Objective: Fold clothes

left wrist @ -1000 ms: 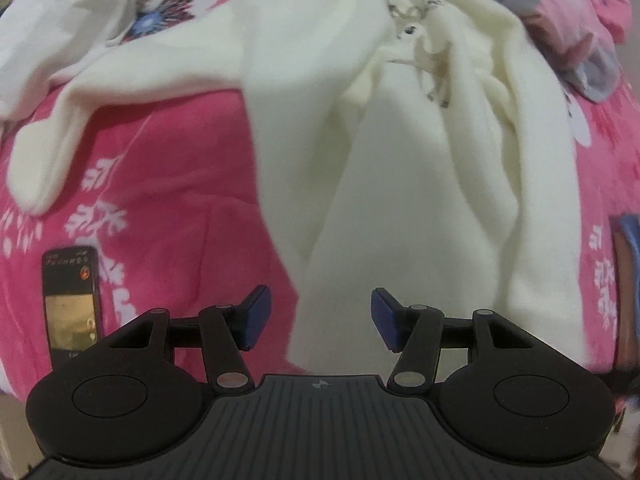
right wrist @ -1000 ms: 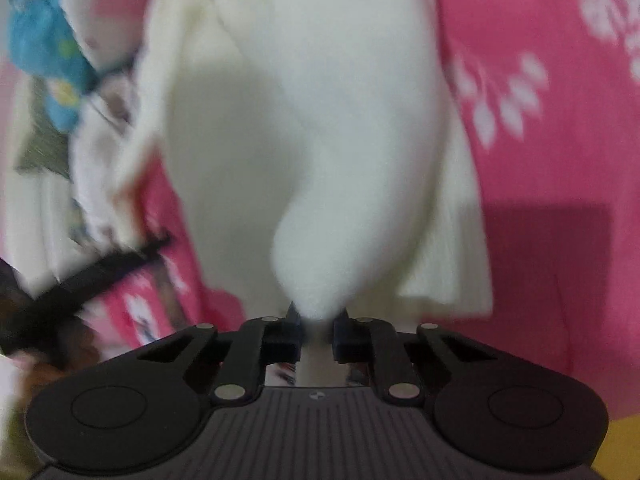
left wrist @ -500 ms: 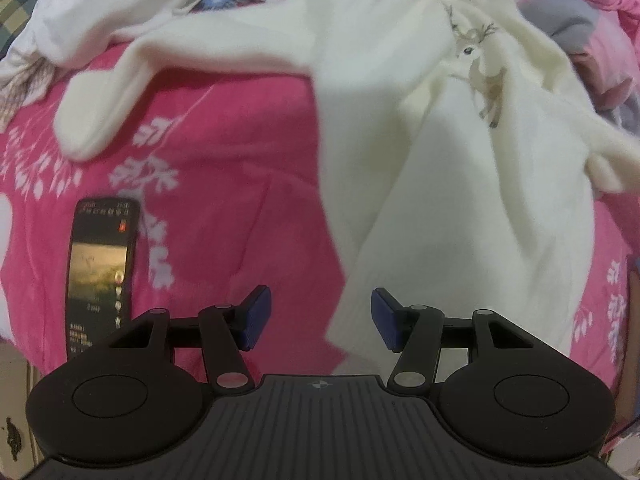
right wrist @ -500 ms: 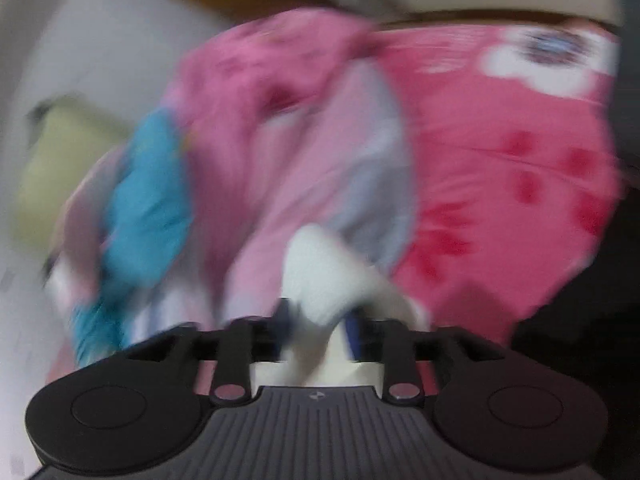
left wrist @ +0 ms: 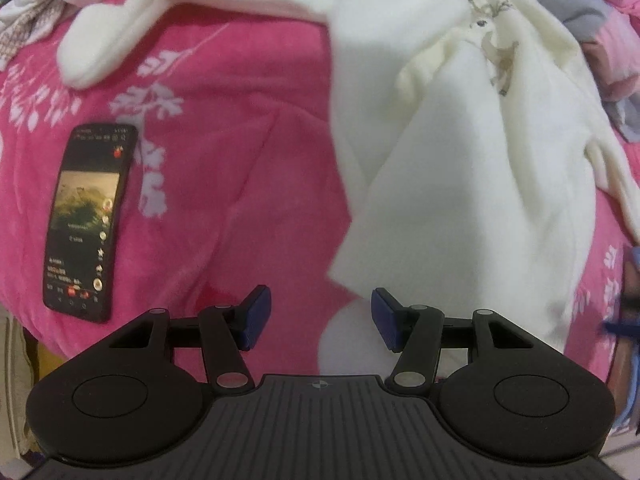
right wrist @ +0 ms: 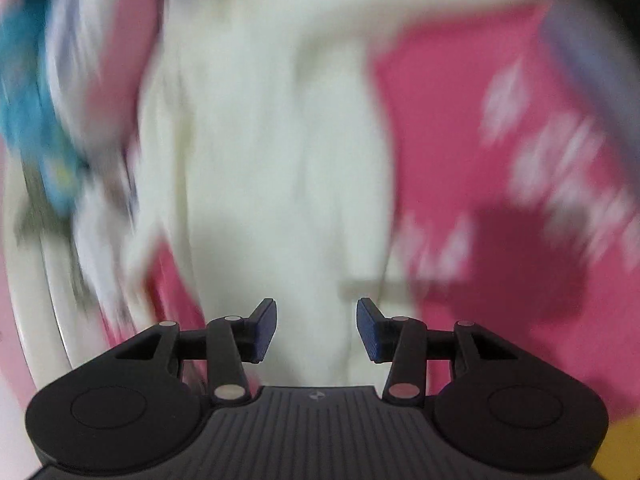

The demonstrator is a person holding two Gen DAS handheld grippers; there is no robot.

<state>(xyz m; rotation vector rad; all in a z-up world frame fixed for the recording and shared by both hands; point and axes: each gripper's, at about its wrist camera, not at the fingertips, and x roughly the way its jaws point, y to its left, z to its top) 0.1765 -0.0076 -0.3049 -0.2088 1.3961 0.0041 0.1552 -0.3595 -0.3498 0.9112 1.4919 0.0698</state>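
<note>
A cream sweater [left wrist: 460,160] with a deer print [left wrist: 496,52] lies spread on the pink flowered blanket [left wrist: 240,160]. One sleeve [left wrist: 100,44] reaches to the upper left. My left gripper [left wrist: 320,316] points down over the blanket, open, just below the sweater's lower hem corner, with no cloth between its pads. In the blurred right wrist view the sweater [right wrist: 280,160] runs up from under my right gripper [right wrist: 316,328]. That gripper's jaws stand apart and its pads [right wrist: 264,328] do not press on the cloth.
A black phone [left wrist: 86,216] with a lit screen lies on the blanket at the left, near the bed's edge. White clothes [left wrist: 32,8] are bunched at the top left. Pink and grey clothes [left wrist: 600,40] are piled at the top right. Blue and pink clothes [right wrist: 36,128] blur past.
My right gripper was shut on a fold of the cream sweater; it has let go and now stands open, after a fast swing. My left gripper has drifted left toward the phone.
</note>
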